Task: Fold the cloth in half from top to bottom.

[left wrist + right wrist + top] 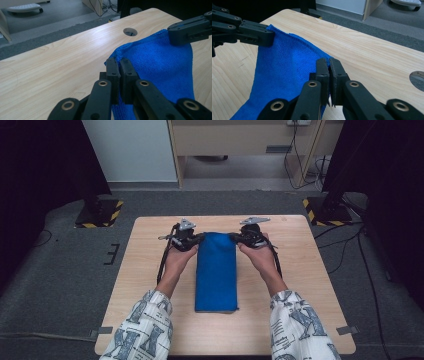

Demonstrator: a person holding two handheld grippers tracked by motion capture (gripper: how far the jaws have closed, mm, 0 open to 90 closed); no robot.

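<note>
Now I am looking down from the high view, and a blue cloth (216, 272) is lying on the wooden table (300, 270), folded into a long narrow strip that is running from the near side toward the far side. The near end is resting flat on the wood, while the far end is being held up between the two grippers.

On my left, the left gripper (198, 239) is pinching the far left corner of the cloth. In the left gripper view its two black jaws are pressed together, with only a thin gap between them, and the blue edge is caught there (119, 64). The right gripper (176, 33) is also showing farther off in this view, closed on the other corner.

On my right, the right gripper (234, 238) is doing the same on the far right corner. In the right gripper view the jaws are nearly touching each other, and the cloth (284, 67) is coming out from between them and hanging down to the left. The cloth is stretching between both grippers with a soft fold along its top edge.

A round hole (130, 31) is sitting in the table just behind the cloth. Both patterned sleeves (145, 327) are entering from the bottom.
</note>
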